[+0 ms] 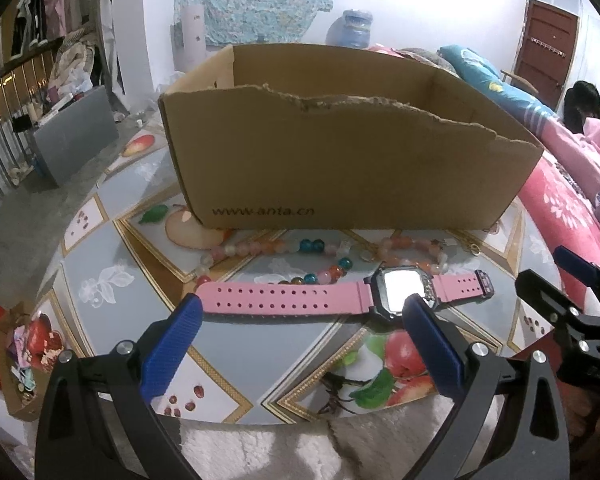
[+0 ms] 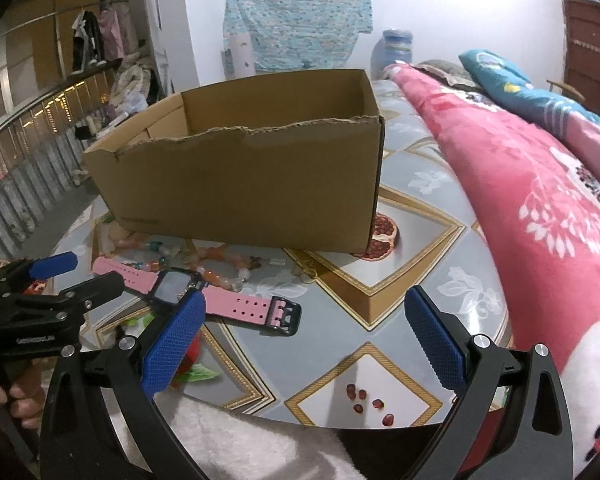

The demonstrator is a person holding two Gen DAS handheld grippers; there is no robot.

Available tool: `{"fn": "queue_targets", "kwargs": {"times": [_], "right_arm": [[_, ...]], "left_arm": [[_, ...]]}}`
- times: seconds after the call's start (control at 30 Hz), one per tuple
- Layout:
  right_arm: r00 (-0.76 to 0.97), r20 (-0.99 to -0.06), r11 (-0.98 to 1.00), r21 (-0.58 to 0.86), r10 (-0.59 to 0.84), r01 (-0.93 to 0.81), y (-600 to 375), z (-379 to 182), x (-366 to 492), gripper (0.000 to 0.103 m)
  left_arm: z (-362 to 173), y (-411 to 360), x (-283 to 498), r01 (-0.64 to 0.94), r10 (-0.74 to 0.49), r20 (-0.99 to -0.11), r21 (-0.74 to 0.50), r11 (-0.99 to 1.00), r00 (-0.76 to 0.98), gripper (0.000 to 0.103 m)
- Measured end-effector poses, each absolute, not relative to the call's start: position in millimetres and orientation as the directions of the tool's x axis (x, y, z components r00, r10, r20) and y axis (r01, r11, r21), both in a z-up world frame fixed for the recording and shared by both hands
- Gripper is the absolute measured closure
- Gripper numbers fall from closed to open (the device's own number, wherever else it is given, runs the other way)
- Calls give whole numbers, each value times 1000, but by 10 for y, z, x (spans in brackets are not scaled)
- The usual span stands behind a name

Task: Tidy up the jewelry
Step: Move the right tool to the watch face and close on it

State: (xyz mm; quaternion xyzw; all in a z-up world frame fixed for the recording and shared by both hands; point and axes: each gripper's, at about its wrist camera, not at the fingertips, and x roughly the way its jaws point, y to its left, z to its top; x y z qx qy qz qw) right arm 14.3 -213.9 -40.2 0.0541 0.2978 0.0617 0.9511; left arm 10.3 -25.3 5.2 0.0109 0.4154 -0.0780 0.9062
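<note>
Grippers first: left gripper and right gripper both gape wide, holding nothing, over the fruit-patterned tabletop. Pink watch lies flat, bead bracelets just beyond, torn cardboard box behind, pink floral quilt alongside.

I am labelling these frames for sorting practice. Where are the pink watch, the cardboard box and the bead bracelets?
pink watch (image 1: pixel 394 290), left wrist view, on its square screen.
cardboard box (image 2: pixel 240 184), right wrist view, on its front wall.
bead bracelets (image 1: pixel 312 246), left wrist view, on a blue bead.
</note>
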Motion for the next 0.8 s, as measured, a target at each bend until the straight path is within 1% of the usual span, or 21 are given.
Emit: {"fn": "queue_targets", "kwargs": {"times": [0.13, 0.2, 0.23, 0.3, 0.33, 0.4, 0.43, 0.5, 0.53, 0.6, 0.67, 0.8], "right_arm": [[805, -561, 979, 171, 192, -115, -2192, -421, 159, 9], [797, -564, 973, 189, 216, -130, -2215, -431, 181, 16], [793, -567, 972, 195, 223, -134, -2222, -435, 196, 18], [783, -570, 965, 212, 249, -153, -2230, -446, 222, 28], [776, -575, 962, 219, 260, -161, -2234, -455, 240, 30], [763, -579, 956, 231, 286, -182, -2219, -476, 266, 42], [757, -582, 953, 234, 295, -192, -2208, -485, 279, 46], [735, -592, 943, 245, 330, -225, -2165, -513, 317, 61], [721, -600, 938, 250, 345, -241, -2132, -530, 341, 64], [702, -610, 930, 255, 368, -266, -2080, -552, 367, 77], [685, -610, 917, 261, 399, -302, -1999, -550, 392, 79], [672, -599, 898, 232, 436, -375, -1811, -504, 432, 80]], "left_arm": [[53, -295, 130, 154, -106, -745, -4, 988, 659, 6], [46, -309, 145, 158, -98, -743, 11, 987, 663, 6], [38, -311, 153, 159, -93, -742, 19, 987, 664, 6], [20, -336, 177, 160, -77, -742, 42, 986, 666, 6], [15, -340, 184, 161, -73, -741, 47, 986, 667, 6], [-2, -358, 209, 160, -61, -743, 63, 985, 666, 6], [-12, -367, 215, 159, -56, -744, 67, 985, 665, 6], [-29, -377, 226, 159, -53, -746, 71, 985, 663, 6], [-36, -379, 231, 162, -54, -745, 73, 984, 665, 6], [-55, -394, 234, 168, -51, -744, 83, 982, 666, 6], [-81, -410, 240, 175, -44, -746, 99, 980, 664, 6], [-138, -409, 264, 183, -36, -754, 112, 977, 656, 6]]}}
